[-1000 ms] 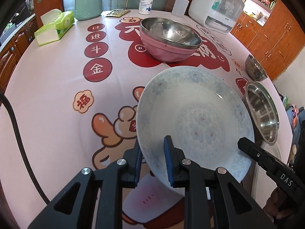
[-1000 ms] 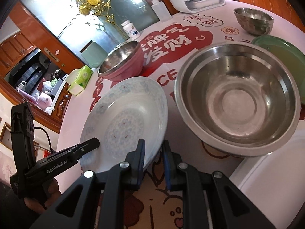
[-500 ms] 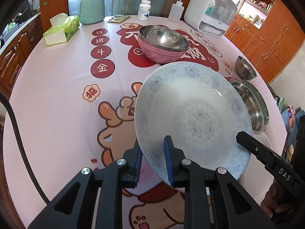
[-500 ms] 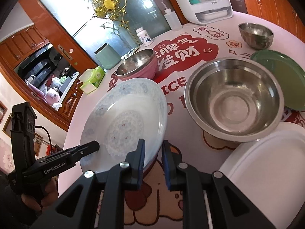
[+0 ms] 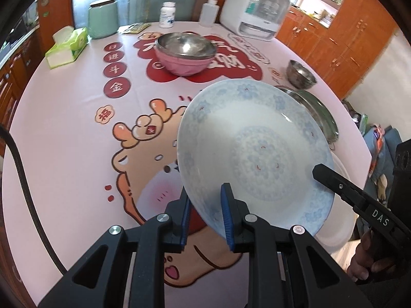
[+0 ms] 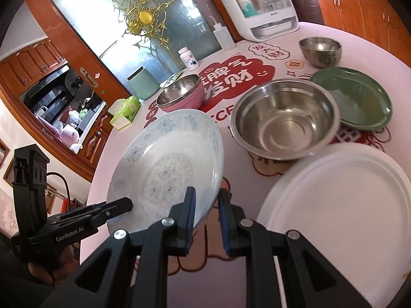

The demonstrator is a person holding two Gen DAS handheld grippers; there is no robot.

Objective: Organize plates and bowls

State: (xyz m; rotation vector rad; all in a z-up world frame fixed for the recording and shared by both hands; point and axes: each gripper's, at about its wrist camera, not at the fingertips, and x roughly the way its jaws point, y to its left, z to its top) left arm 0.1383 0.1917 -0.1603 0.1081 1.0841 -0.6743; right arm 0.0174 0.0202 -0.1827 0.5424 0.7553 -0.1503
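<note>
A white plate with a blue pattern [image 5: 257,154] [image 6: 167,159] hangs tilted above the table, held by two edges. My left gripper [image 5: 205,192] is shut on its near rim. My right gripper [image 6: 207,193] is shut on the opposite rim, and its fingertip [image 5: 319,172] shows at the plate's right side in the left wrist view. A big white plate [image 6: 334,205] lies below to the right. Beyond it stand a large steel bowl [image 6: 282,118], a green plate [image 6: 354,97], a small steel bowl [image 6: 321,48] and a pink bowl [image 5: 185,64] with a steel bowl nested in it.
A round table with a pink printed cloth [image 5: 64,128] carries a tissue box [image 5: 68,47], a green canister [image 5: 102,18], a pill bottle [image 5: 167,15], a squeeze bottle [image 5: 209,12] and a white appliance [image 5: 254,7] along its far side. Wooden cabinets surround it. A person's hand [image 5: 364,259] holds the right gripper.
Both grippers have risen with the patterned plate and drawn back from the table. The big white plate has come fully into the right wrist view.
</note>
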